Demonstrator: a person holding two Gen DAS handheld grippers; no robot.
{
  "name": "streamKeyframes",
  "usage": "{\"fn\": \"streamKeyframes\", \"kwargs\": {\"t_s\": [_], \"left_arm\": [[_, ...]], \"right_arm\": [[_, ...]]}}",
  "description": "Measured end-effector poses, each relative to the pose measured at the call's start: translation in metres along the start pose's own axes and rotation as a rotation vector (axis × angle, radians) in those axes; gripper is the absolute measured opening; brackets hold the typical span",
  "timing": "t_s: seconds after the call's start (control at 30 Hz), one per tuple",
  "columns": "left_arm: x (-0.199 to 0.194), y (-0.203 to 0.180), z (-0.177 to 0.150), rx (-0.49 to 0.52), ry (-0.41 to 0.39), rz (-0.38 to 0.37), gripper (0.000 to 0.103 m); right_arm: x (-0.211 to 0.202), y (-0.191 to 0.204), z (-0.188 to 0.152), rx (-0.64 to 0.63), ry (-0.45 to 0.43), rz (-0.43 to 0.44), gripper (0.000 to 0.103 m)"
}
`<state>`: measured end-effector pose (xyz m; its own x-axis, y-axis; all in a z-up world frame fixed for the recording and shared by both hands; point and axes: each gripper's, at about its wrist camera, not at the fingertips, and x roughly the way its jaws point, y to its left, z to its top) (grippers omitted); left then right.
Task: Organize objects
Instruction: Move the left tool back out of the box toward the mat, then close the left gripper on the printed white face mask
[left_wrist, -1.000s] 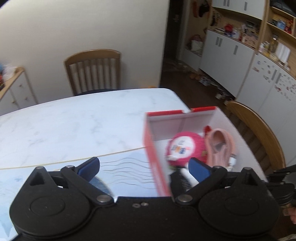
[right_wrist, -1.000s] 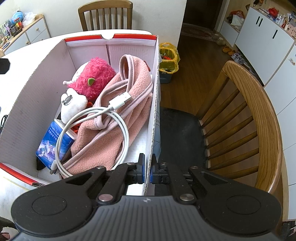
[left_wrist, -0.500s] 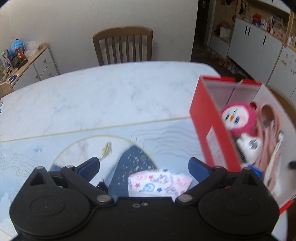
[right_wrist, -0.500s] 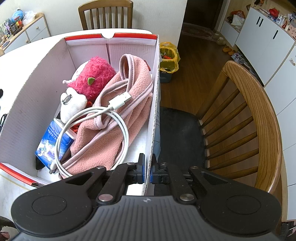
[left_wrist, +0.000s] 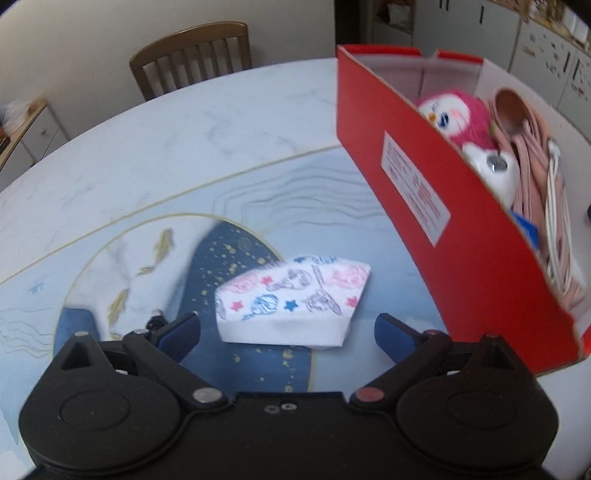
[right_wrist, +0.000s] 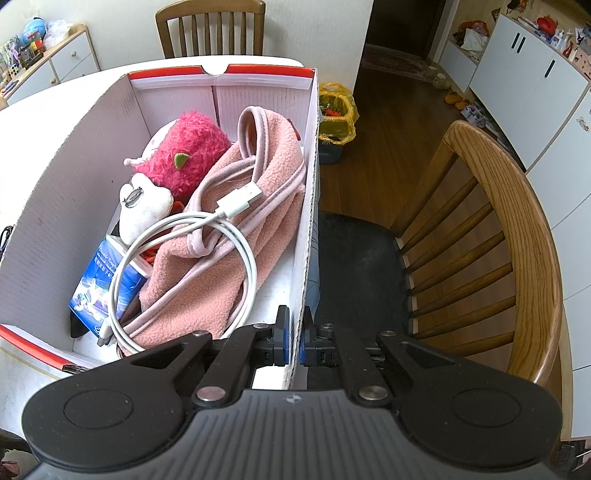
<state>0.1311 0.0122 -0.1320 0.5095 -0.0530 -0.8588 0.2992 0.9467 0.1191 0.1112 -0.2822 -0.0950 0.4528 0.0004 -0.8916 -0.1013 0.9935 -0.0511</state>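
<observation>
A folded white cloth (left_wrist: 291, 302) with cartoon prints lies on the blue table mat. My left gripper (left_wrist: 287, 332) is open just in front of it, one finger on each side, not touching. To its right stands a red cardboard box (left_wrist: 454, 236). The box's right wall (right_wrist: 308, 236) is white inside, and my right gripper (right_wrist: 293, 341) is shut on its near end. The box holds a pink plush toy (right_wrist: 184, 155), a pink fleece (right_wrist: 236, 251), a coiled white USB cable (right_wrist: 192, 258), a small white plush (right_wrist: 142, 210) and a blue packet (right_wrist: 101, 291).
The marble table (left_wrist: 166, 140) carries a blue patterned mat (left_wrist: 236, 258). A wooden chair (left_wrist: 192, 55) stands at the far side and another (right_wrist: 498, 258) beside the box on the right. A yellow bag (right_wrist: 336, 118) sits on the floor. White cabinets (right_wrist: 535, 74) line the right wall.
My left gripper swung left away from the box and down to the printed cloth, which now lies between its open fingers. My right gripper has stayed shut on the box wall.
</observation>
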Motion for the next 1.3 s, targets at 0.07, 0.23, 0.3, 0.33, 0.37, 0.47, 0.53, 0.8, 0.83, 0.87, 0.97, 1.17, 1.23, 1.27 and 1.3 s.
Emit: {"fn": "streamKeyframes", "kwargs": {"t_s": [0.07,0.23,0.3,0.33,0.37,0.47,0.53,0.8,0.83,0.87,0.97,1.17,1.23,1.27,1.3], "left_arm": [[0.004,-0.002,-0.001,0.019,-0.005,0.011,0.098],[0.012,-0.005,-0.002,0.057,-0.021,0.025,0.094],[0.015,-0.004,-0.002,0.054,-0.020,0.024,0.094],[0.015,-0.003,-0.001,0.048,-0.025,0.021,0.093],[0.016,-0.002,-0.001,0.042,-0.027,0.019,0.092],[0.019,0.001,0.003,0.021,-0.025,0.002,0.087],[0.019,0.003,0.005,0.001,-0.021,-0.017,0.079],[0.021,0.010,0.008,-0.062,0.001,-0.069,0.062],[0.021,0.010,0.008,-0.061,0.000,-0.067,0.060],[0.021,0.011,0.008,-0.062,0.001,-0.067,0.059],[0.020,0.014,0.009,-0.075,-0.002,-0.075,0.052],[0.015,0.017,0.010,-0.109,0.010,-0.110,0.007],[0.012,0.018,0.009,-0.114,-0.001,-0.113,0.002],[0.009,0.019,0.009,-0.117,-0.009,-0.113,0.002],[0.007,0.019,0.008,-0.118,-0.018,-0.111,0.001]], "right_arm": [[0.000,0.000,0.000,-0.002,0.000,-0.001,0.005],[0.000,0.000,0.000,-0.005,0.001,-0.004,0.005],[0.001,0.001,0.001,-0.006,0.000,-0.004,0.005],[0.001,0.001,0.001,-0.005,0.001,-0.003,0.005],[0.001,0.001,0.001,-0.006,0.001,-0.004,0.005],[0.001,0.001,0.001,-0.006,0.001,-0.003,0.005],[0.001,0.001,0.001,-0.006,0.001,-0.004,0.005],[0.001,0.001,0.001,-0.004,0.000,-0.003,0.005],[0.001,0.001,0.001,-0.005,0.000,-0.003,0.005],[0.001,0.001,0.001,-0.005,0.000,-0.004,0.005],[0.001,0.001,0.001,-0.005,0.000,-0.004,0.005],[0.000,0.001,0.001,-0.002,-0.002,-0.005,0.005],[0.000,0.001,0.001,-0.001,-0.002,-0.005,0.005],[0.000,0.001,0.001,-0.001,-0.001,-0.005,0.005],[0.000,0.001,0.001,-0.001,-0.002,-0.005,0.005]]}}
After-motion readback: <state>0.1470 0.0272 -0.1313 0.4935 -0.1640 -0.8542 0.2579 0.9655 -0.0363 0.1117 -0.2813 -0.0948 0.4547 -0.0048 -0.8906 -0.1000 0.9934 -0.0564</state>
